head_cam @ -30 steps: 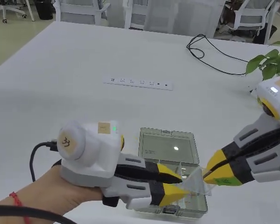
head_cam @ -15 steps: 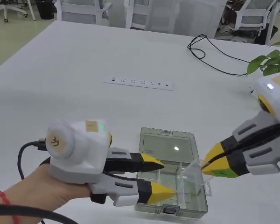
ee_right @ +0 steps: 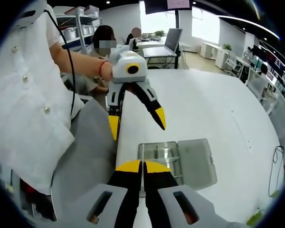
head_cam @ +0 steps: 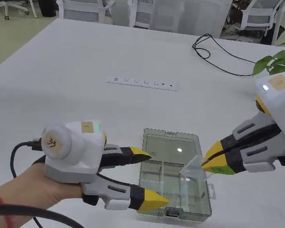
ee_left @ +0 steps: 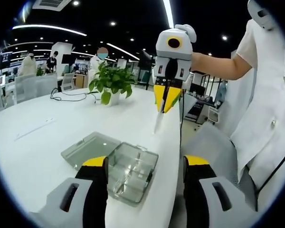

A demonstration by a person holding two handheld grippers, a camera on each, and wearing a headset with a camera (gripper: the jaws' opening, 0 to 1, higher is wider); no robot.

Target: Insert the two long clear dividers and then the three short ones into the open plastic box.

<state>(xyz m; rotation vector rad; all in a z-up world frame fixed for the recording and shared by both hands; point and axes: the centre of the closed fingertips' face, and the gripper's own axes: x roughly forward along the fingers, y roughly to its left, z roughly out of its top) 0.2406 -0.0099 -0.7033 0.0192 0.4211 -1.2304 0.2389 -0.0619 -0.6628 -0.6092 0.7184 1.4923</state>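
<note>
Left hand-held gripper back — divider clear

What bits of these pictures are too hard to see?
- Head view: what already sits inside the open clear plastic box; clear on clear, and the left gripper covers a near corner.
- Head view: how long the clear plastic divider in the right gripper is; its edges fade.
- Head view: green leafy plant, cut by the right edge.

Left hand-held gripper agape, right hand-held gripper closed.
</note>
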